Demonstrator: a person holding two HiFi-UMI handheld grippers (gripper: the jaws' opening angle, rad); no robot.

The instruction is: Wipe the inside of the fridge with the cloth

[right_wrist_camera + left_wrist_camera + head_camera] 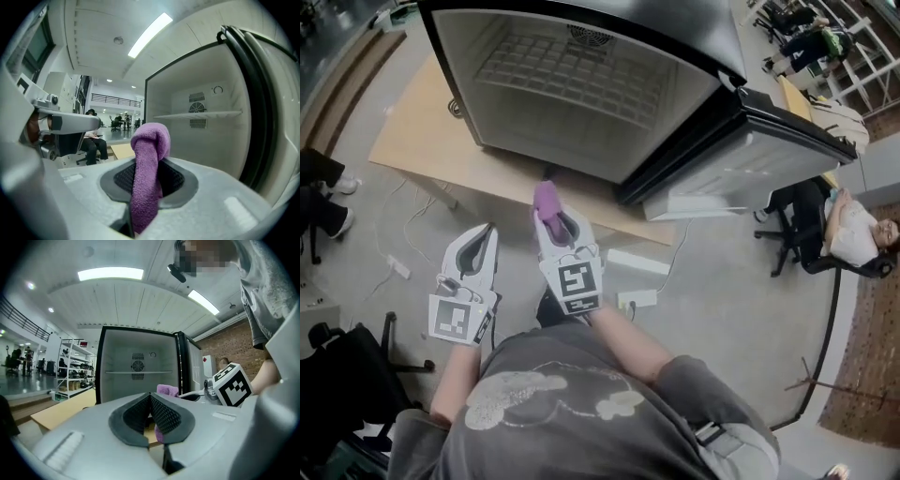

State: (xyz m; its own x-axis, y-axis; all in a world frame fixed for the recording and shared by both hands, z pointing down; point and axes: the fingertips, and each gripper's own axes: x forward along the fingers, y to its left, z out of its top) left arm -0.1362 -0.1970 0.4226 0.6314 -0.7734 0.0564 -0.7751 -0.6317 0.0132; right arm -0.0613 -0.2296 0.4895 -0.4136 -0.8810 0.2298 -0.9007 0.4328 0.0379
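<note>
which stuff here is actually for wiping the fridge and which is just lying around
For the job:
purple cloth, clamped in the right gripper
open fridge

Just lying about:
power strip on the floor
office chair

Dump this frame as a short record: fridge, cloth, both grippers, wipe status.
fridge: door open, one shelf inside, no contents seen
right gripper: shut on cloth, in front of fridge opening
cloth: purple, sticks up past the jaws
left gripper: jaws shut, empty
wipe: not started; cloth outside the fridge
</note>
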